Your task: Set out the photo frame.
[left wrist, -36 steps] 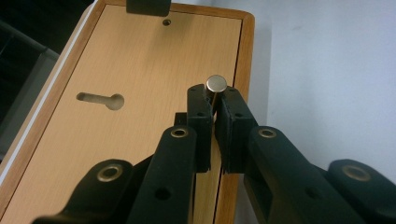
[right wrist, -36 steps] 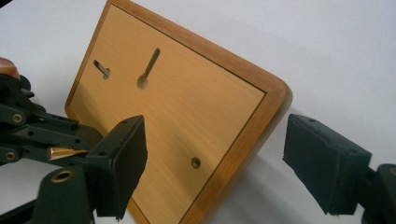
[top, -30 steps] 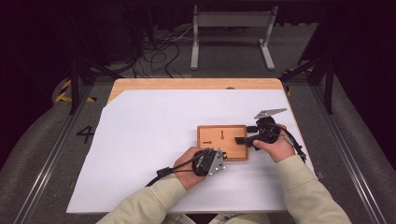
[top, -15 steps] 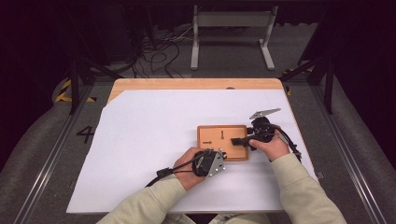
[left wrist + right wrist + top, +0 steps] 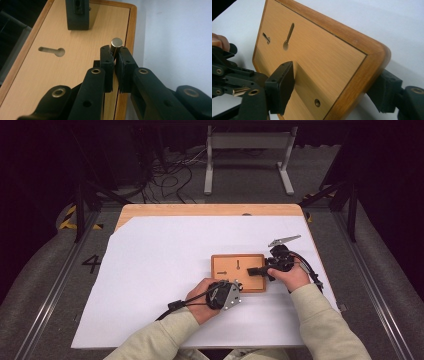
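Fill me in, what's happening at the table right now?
A person works a small wooden board on white paper with two handheld grippers. The left gripper is shut on a short metal pin, held upright at the board's edge. The right gripper straddles the board's corner, one jaw on top and one beneath; its jaws have just been closing, but whether they are pressing yet is unclear. Keyhole-shaped slots in the board are empty, and the pin is not yet in one.
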`<control>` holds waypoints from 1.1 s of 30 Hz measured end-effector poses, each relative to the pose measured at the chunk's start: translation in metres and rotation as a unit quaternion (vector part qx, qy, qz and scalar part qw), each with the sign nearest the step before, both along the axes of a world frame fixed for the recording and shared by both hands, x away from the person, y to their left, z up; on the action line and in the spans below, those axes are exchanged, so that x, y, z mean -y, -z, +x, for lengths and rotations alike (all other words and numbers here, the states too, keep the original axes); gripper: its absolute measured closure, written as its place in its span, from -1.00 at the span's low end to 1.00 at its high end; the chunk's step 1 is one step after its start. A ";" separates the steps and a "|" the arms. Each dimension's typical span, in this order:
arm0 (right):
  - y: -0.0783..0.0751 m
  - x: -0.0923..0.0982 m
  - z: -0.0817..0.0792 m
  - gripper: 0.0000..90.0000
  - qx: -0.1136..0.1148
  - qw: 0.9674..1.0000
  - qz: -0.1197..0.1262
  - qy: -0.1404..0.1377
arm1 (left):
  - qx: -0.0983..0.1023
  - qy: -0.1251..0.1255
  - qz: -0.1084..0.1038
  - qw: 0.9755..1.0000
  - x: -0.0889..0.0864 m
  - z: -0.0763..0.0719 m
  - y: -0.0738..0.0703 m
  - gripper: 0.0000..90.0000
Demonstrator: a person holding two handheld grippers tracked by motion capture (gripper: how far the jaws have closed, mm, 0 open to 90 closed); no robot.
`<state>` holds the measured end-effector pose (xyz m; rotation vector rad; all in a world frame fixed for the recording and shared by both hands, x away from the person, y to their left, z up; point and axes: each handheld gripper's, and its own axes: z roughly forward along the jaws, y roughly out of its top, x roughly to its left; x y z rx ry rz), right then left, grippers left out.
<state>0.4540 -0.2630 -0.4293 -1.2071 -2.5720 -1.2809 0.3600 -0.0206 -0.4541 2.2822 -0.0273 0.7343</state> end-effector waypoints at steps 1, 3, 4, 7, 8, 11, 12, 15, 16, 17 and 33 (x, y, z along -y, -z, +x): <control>0.000 0.001 0.000 -0.30 -0.008 1.000 0.003 0.004 | -0.002 -0.001 -0.001 1.000 0.000 0.000 0.000 0.87; -0.001 0.002 0.001 -0.27 -0.013 1.000 0.003 0.005 | -0.006 -0.001 -0.004 1.000 0.000 0.000 0.000 0.87; -0.002 0.002 0.001 -0.24 -0.018 1.000 0.002 0.005 | -0.006 -0.001 -0.003 1.000 0.000 0.000 -0.001 0.86; -0.006 0.005 0.000 -0.15 -0.020 1.000 -0.003 0.000 | -0.009 0.000 -0.003 1.000 0.000 -0.001 -0.001 0.85; -0.008 0.006 -0.001 -0.11 -0.021 1.000 -0.003 -0.003 | -0.009 0.002 -0.001 1.000 0.000 -0.002 -0.001 0.84; -0.010 0.008 -0.002 -0.05 -0.022 1.000 -0.001 -0.008 | -0.009 0.003 -0.002 1.000 0.000 -0.002 -0.001 0.82; -0.012 0.010 -0.003 -0.01 -0.022 1.000 0.002 -0.013 | -0.011 0.004 -0.004 1.000 0.000 -0.003 -0.001 0.81; -0.013 0.012 -0.004 0.05 -0.021 1.000 0.004 -0.019 | -0.017 0.007 -0.003 1.000 -0.001 -0.004 -0.002 0.78; -0.015 0.014 -0.006 0.11 -0.018 1.000 0.007 -0.025 | -0.022 0.008 -0.006 1.000 -0.001 -0.004 -0.002 0.74; -0.017 0.015 -0.007 0.13 -0.015 0.999 0.007 -0.029 | -0.026 0.015 -0.009 1.000 -0.002 -0.005 -0.002 0.71; -0.030 0.022 -0.031 0.32 0.049 0.994 -0.017 -0.097 | -0.094 0.092 -0.053 0.990 -0.003 -0.020 -0.013 0.42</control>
